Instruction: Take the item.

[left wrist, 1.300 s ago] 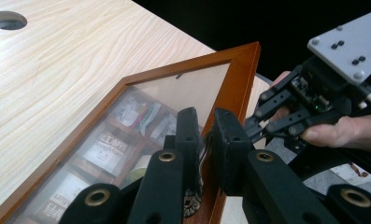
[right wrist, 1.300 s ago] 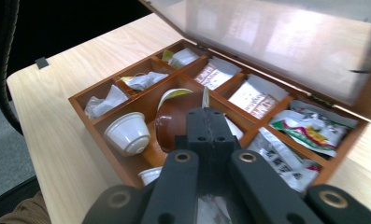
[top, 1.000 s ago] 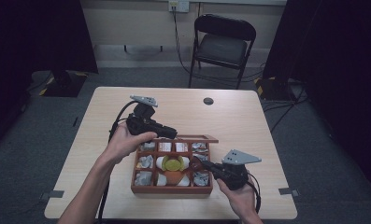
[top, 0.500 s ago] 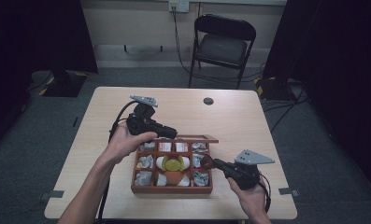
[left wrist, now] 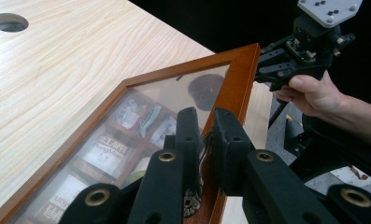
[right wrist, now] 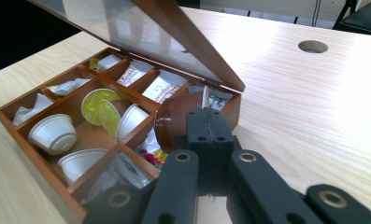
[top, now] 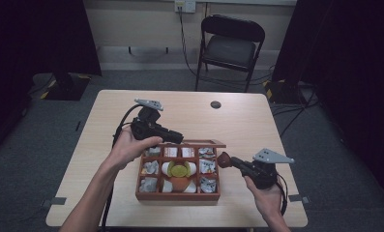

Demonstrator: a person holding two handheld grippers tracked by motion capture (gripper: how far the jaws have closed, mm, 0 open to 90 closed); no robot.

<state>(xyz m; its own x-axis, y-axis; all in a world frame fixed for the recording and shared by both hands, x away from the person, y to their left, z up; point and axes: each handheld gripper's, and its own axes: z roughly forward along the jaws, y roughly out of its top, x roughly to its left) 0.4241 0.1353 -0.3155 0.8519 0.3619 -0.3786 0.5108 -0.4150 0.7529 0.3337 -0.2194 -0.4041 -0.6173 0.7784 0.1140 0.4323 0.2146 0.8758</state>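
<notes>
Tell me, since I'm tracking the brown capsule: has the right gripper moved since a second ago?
Yes. The right gripper, shut on the brown capsule, has drawn rightward off the wooden box.

- In the right gripper view, the brown capsule (right wrist: 176, 122) is half hidden behind the closed jaws.
- The glass lid (left wrist: 141, 126) is cut off at six o'clock in the left gripper view.
- Print on the sachets (left wrist: 107, 148) is too blurred to read.
</notes>
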